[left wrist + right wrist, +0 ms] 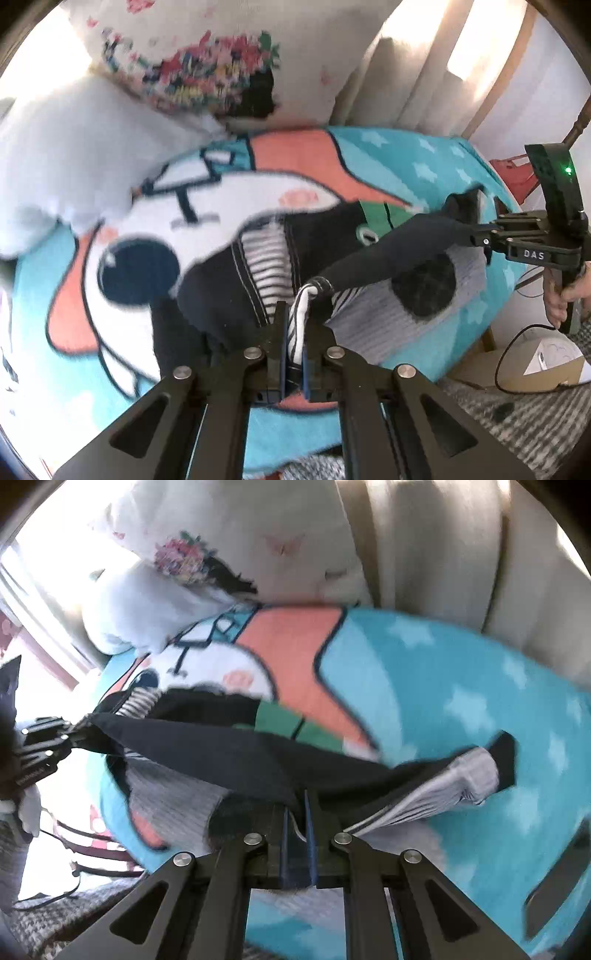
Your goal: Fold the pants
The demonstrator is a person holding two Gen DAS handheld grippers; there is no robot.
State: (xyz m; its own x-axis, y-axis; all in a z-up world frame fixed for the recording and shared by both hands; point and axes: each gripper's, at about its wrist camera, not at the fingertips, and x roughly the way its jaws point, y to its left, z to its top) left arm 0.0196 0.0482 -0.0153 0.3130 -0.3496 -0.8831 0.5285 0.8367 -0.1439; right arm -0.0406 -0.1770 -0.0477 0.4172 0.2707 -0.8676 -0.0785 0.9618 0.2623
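Left wrist view: left tool (294, 332) clenched on a striped black-and-white fold of the pants (236, 280), fabric pinched between the blue-padded fingers (283, 354). Dark pants spread over the middle of the bed, on a turquoise cartoon blanket (417, 162) with white stars, one dark strip of the garment pulled taut and raised toward the bed's right edge, ending in the right tool (476, 234), closed on that cloth, with a hand (563, 295) around its grip. White pillow (70, 147) and a flower-print cushion (207, 62) at the far end of the bed; cardboard box (532, 365) and a black cable on the floor beyond the right edge. Right wrist view: right tool (298, 812) gripping a bunched edge of the pants (207, 753), black cloth and a grey-striped section fanning out just past the fingers (310, 834). Same dark strip stretched above the blanket (443, 672) toward the bed's left edge, held there in the left tool (79, 734), shut on the fabric. Pillow (129, 609) and cushion (229, 528) at the far end, blurred.
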